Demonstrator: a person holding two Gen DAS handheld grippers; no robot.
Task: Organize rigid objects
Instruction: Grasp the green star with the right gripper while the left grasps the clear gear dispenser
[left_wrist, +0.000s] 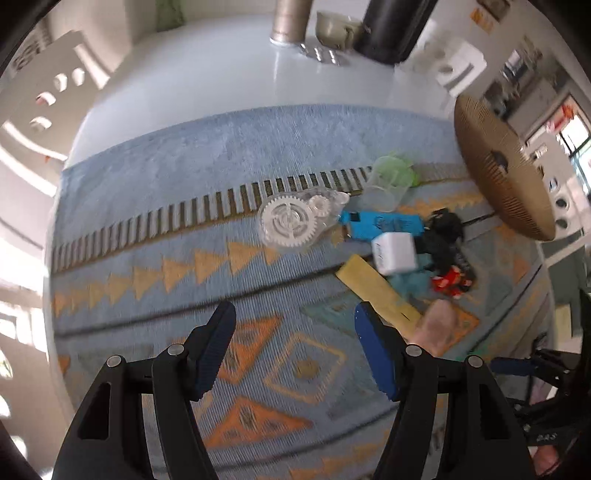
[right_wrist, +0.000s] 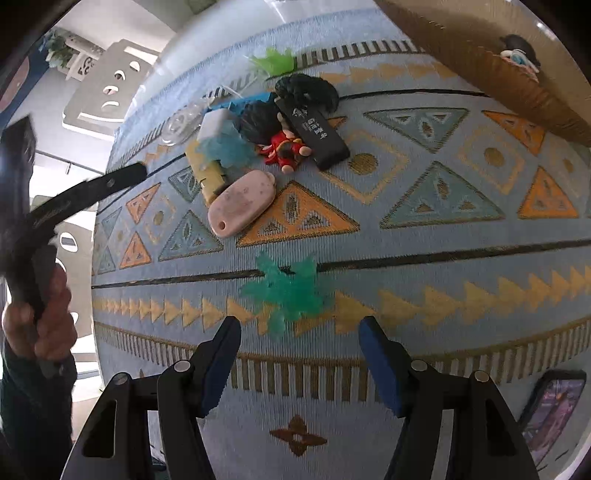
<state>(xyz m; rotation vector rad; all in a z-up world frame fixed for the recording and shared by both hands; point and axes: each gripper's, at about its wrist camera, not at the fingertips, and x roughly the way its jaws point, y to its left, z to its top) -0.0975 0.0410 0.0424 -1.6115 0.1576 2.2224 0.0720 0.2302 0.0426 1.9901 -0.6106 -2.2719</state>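
Note:
Small objects lie in a pile on a patterned blue mat (left_wrist: 155, 206). In the left wrist view I see a clear gear-filled tape dispenser (left_wrist: 291, 219), a blue case (left_wrist: 384, 225), a white cube (left_wrist: 393, 253), a yellow bar (left_wrist: 376, 288), a clear cup (left_wrist: 386, 186) and a red figurine (left_wrist: 450, 282). My left gripper (left_wrist: 295, 325) is open and empty above the mat, short of the pile. In the right wrist view I see a pink oval piece (right_wrist: 242, 203), a black stick (right_wrist: 314, 131), the red figurine (right_wrist: 286, 147) and a green spiky toy (right_wrist: 288, 288). My right gripper (right_wrist: 299, 336) is open, just short of the green toy.
A woven basket (left_wrist: 498, 173) stands tilted at the mat's right; it also shows in the right wrist view (right_wrist: 480, 51) with a small object inside. A metal cylinder (left_wrist: 290, 20), a cup (left_wrist: 332, 29) and a black container (left_wrist: 395, 29) stand at the table's far edge. A phone (right_wrist: 550, 410) lies at lower right.

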